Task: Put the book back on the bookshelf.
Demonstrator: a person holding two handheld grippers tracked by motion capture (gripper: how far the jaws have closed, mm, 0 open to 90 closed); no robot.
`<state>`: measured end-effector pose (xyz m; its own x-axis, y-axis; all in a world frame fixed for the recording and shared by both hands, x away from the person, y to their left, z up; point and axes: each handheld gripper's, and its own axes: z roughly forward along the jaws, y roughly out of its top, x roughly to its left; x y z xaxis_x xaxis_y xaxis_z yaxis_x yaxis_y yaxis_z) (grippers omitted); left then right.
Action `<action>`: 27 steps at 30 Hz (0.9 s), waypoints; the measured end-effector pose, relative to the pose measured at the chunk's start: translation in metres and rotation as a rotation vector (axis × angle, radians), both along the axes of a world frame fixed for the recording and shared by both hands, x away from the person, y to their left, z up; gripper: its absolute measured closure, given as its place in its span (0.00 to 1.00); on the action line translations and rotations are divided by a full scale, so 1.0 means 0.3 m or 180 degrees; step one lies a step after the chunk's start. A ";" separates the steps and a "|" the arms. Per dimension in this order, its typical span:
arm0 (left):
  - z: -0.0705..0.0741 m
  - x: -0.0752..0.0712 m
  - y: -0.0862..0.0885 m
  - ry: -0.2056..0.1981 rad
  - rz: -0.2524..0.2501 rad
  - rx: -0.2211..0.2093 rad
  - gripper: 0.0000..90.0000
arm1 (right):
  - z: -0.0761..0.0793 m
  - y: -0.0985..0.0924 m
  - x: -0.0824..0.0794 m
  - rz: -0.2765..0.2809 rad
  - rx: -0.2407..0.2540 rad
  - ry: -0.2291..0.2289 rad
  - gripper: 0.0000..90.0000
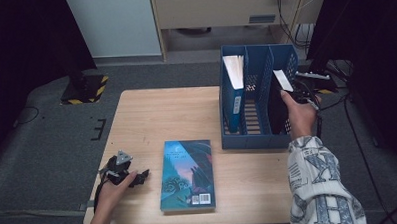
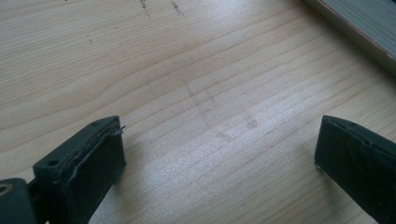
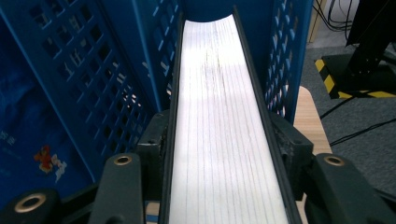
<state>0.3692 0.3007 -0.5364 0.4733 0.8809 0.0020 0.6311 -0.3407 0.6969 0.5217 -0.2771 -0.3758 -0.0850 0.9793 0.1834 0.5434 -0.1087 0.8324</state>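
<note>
black-covered book (image 3: 224,121) stands on edge in the right-hand compartment of a blue file rack (image 1: 260,140) at the far right of the wooden table (image 1: 151,118), its white page edges facing up toward the camera on the right gripper (image 1: 300,96). the right gripper view shows the two black jaws flanking the book's covers, one on each side and right against them; whether the pads press or merely rest there cannot be told. a hand in a patterned white sleeve (image 1: 319,188) carries that gripper at the rack's right wall. in the left compartment a second book (image 1: 234,90) with a blue cover stands upright. a third, blue-covered book (image 1: 187,175) lies flat near the table's front edge. well apart from the rack, the left gripper (image 1: 139,178) rests low over the front-left of the table, its jaws spread wide with bare wood between them, just beside the flat book's edge.
</note>
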 end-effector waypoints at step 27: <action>0.000 0.003 -0.004 -0.0002 -0.0032 0.0015 0.00 | -0.008 0.047 0.021 -0.0124 -0.0087 -0.0027 0.55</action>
<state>0.3700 0.2993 -0.5364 0.4821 0.8761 0.0065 0.6273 -0.3503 0.6955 0.5280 -0.2632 -0.3782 -0.0481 0.9866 0.1558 0.5322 -0.1067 0.8399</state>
